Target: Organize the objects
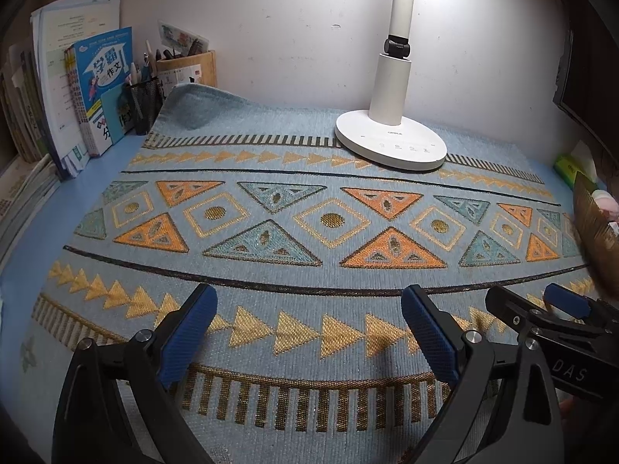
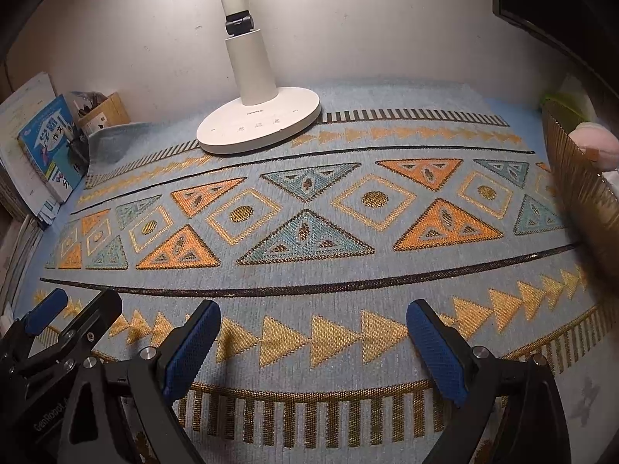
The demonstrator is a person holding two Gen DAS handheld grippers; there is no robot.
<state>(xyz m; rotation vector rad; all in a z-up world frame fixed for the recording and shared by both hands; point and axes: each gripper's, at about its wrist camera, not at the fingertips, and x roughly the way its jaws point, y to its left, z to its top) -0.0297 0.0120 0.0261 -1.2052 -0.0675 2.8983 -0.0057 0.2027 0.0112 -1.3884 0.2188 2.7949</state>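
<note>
mat [image 1: 309,232]: light blue, orange and teal triangles, gold diamonds, ahead of jaws | lamp [image 1: 390,143]: white, beyond jaws | left gripper [image 1: 305,332] pads: blue on black | book [image 1: 102,73]: blue cover, far left of jaws | basket [image 2: 580,193]: gold-brown ribbed, right of jaws

Mat [image 1: 271,278] centre lies bare; lamp [image 1: 390,141] blocks the back.

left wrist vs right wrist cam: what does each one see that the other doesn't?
Left wrist only: the black mesh pen cup and the full row of upright books at the far left. Right wrist only: a clearer look at the pink soft thing behind the brown corrugated box. Both: the white lamp, the patterned mat, the wooden pen holder, and both open grippers, left and right.
</note>
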